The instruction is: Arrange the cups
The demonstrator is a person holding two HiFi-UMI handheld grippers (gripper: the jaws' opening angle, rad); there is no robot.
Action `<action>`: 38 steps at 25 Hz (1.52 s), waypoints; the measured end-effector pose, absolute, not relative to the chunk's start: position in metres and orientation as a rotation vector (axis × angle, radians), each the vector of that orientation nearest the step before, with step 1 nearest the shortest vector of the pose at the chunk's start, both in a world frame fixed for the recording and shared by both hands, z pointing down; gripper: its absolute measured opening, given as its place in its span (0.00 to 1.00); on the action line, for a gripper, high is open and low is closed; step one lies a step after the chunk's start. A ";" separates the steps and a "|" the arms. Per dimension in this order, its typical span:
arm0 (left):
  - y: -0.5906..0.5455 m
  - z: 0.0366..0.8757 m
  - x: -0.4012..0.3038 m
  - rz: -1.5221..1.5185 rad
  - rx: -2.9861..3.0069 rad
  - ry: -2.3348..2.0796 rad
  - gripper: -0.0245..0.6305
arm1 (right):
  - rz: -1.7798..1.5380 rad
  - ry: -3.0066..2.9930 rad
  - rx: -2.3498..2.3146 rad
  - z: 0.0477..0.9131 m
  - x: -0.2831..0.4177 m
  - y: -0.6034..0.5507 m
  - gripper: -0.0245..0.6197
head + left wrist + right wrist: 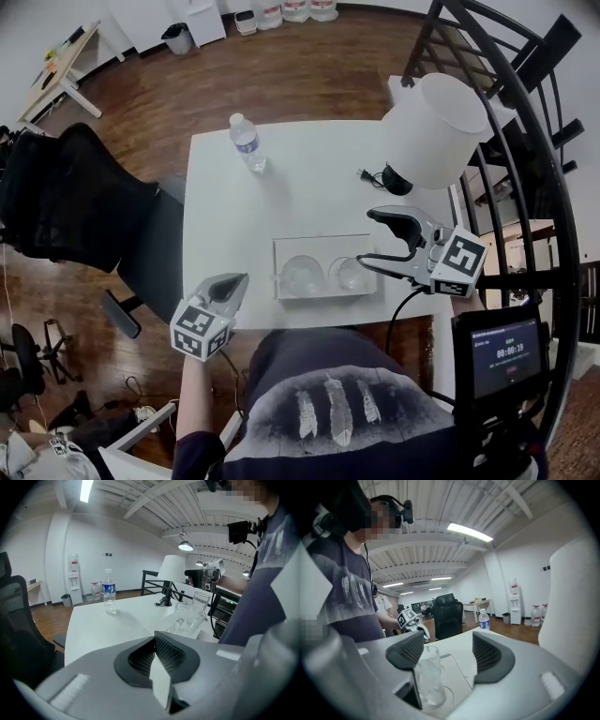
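Glass cups [303, 275] are sitting on the tray [323, 242]. I am holding my right gripper [367, 238] spread wide, left gripper [236, 284] pinched closed.

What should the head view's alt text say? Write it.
Two clear cups sit side by side in a tray on a white table. The open right tongs hover over the tray's right end; the shut left tongs hang by the table's near-left edge.

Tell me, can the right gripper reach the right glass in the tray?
Probably yes. The right gripper hangs open just over the right glass in the tray, with nothing between them; the lamp stands off to the side.
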State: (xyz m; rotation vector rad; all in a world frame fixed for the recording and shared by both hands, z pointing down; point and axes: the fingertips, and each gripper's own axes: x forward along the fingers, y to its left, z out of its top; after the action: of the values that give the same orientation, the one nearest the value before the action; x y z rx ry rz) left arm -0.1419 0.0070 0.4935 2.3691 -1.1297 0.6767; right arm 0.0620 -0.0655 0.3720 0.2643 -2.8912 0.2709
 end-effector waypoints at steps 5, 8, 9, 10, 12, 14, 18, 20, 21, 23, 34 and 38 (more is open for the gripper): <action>0.004 0.494 -0.141 0.677 2.363 -1.139 0.06 | 0.400 -2.891 0.424 0.387 0.090 -0.082 0.27; 0.006 0.497 -0.137 0.683 2.362 -1.123 0.06 | 0.456 -2.886 0.505 0.398 0.102 -0.080 0.04; 0.006 0.498 -0.136 0.689 2.362 -1.114 0.06 | 0.483 -2.883 0.511 0.402 0.104 -0.077 0.04; 0.006 0.499 -0.135 0.695 2.362 -1.108 0.06 | 0.506 -2.878 0.513 0.406 0.105 -0.075 0.04; 0.004 0.501 -0.133 0.697 2.365 -1.104 0.06 | 0.532 -2.869 0.510 0.412 0.106 -0.073 0.04; 0.001 0.501 -0.132 0.689 2.369 -1.108 0.06 | 0.546 -2.869 0.507 0.415 0.106 -0.073 0.04; -0.003 0.501 -0.129 0.674 2.374 -1.104 0.06 | 0.619 -2.913 0.524 0.415 0.108 -0.076 0.04; -0.005 0.500 -0.129 0.678 2.378 -1.101 0.06 | 0.660 -2.937 0.540 0.414 0.110 -0.078 0.04; -0.006 0.499 -0.128 0.680 2.380 -1.101 0.06 | 0.670 -2.944 0.549 0.414 0.111 -0.079 0.04; -0.009 0.499 -0.128 0.683 2.386 -1.103 0.06 | 0.680 -2.950 0.564 0.415 0.114 -0.080 0.04; -0.005 0.497 -0.129 0.696 2.380 -1.118 0.06 | 0.724 -2.951 0.588 0.426 0.119 -0.080 0.04; -0.002 0.498 -0.134 0.697 2.374 -1.125 0.06 | 0.694 -2.927 0.568 0.433 0.113 -0.077 0.04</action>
State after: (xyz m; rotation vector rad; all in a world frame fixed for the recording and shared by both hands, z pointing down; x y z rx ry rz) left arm -0.1335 -0.0018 0.4978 2.3743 -1.1250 0.6971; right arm 0.1128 -0.0770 0.4327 0.5684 -2.9268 0.6941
